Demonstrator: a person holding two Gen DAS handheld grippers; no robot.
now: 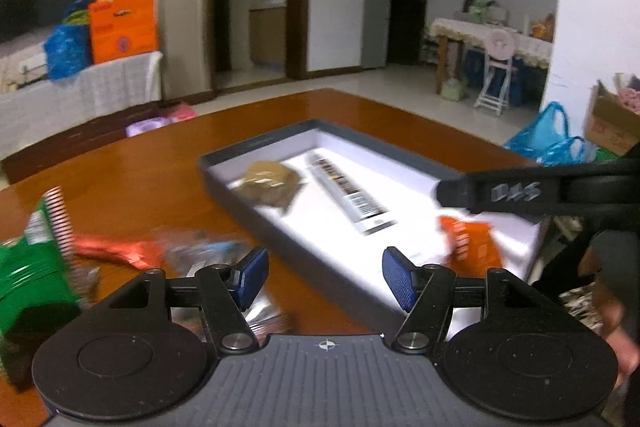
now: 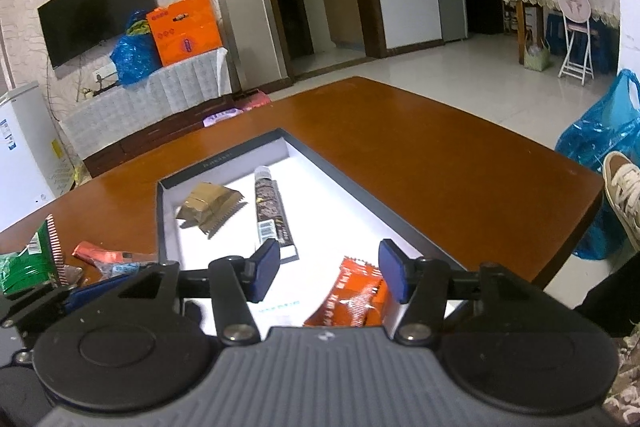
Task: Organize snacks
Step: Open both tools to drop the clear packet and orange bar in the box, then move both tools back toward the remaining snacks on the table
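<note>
A grey box with a white floor (image 1: 224, 183) (image 2: 224, 157) lies on the brown table. It holds a brown packet (image 1: 268, 183) (image 2: 210, 205), a long bar snack (image 1: 348, 191) (image 2: 272, 211) and an orange packet (image 1: 472, 241) (image 2: 352, 297). Loose snacks lie left of the box: a green bag (image 1: 28, 267) (image 2: 28, 263), a red packet (image 1: 116, 251) (image 2: 100, 257) and a clear wrapper (image 1: 200, 251). My left gripper (image 1: 325, 277) is open and empty over the box's near left wall. My right gripper (image 2: 328, 273) is open and empty above the orange packet; it also shows in the left wrist view (image 1: 520, 193).
The table (image 2: 420, 155) ends at the right, where blue plastic bags (image 2: 600, 143) and a shoe (image 2: 624, 187) sit. A TV stand with an orange bag (image 2: 184, 27) is behind on the left.
</note>
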